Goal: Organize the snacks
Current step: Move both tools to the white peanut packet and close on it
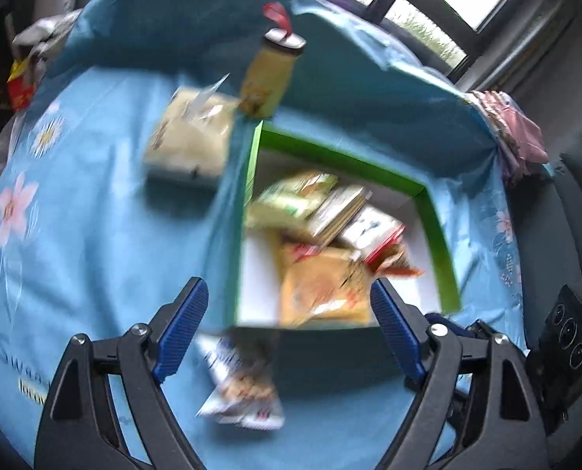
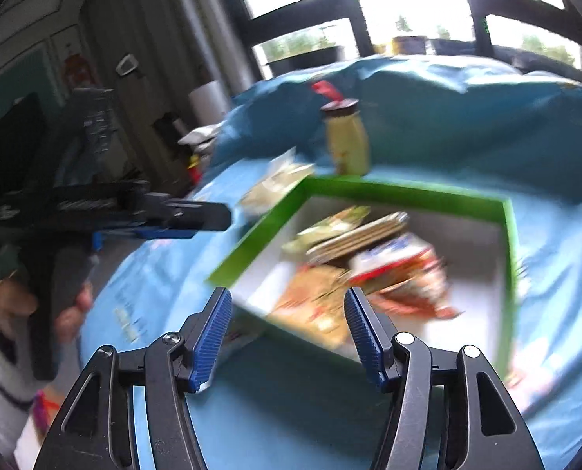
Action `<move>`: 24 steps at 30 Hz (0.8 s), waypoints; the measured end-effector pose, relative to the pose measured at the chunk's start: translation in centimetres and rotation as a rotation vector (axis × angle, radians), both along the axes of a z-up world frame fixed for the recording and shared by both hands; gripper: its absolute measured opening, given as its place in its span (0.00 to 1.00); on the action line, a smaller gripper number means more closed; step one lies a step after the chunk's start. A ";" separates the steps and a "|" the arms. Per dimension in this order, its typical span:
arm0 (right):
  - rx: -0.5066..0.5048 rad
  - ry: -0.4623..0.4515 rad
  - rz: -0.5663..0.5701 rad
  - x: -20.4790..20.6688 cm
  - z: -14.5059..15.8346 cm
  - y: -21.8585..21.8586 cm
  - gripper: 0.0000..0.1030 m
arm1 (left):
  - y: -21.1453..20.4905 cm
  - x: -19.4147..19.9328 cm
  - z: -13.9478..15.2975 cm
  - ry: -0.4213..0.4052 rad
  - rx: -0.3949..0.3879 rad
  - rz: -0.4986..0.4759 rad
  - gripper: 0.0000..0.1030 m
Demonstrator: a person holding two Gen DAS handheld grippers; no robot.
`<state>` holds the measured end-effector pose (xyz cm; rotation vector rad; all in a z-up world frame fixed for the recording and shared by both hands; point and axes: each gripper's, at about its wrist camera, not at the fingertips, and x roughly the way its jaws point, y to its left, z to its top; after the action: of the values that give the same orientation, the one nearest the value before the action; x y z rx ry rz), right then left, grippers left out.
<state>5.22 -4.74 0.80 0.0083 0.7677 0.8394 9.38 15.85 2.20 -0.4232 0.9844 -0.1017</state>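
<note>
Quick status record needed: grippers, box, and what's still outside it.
left gripper: open, empty, above the box's near edge
right gripper: open, empty, near the box's near corner
box: green-rimmed, white inside, on the blue cloth
in box: several snack packets, an orange one nearest; frames blurred, count unclear
outside box: pale bag left of it, white packet in front, yellow bottle upright at its far corner
remaining: those three not yet boxed
</note>
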 end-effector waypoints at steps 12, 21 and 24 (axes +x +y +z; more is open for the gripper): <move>-0.025 0.226 0.152 -1.3 -7.1 7.5 0.61 | 0.4 -3.1 -6.3 0.138 -0.044 -0.023 0.81; -0.072 0.243 0.178 -0.2 -9.1 10.2 0.53 | 0.6 -3.0 -8.0 0.176 -0.059 -0.036 0.47; -0.087 0.225 0.188 -0.4 -9.1 10.6 0.48 | 0.5 -3.3 -7.9 0.170 -0.039 -0.044 0.47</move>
<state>4.82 5.86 -8.35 -0.0484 1.0282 0.9935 6.05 16.37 -5.73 -0.4513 1.1607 -0.1259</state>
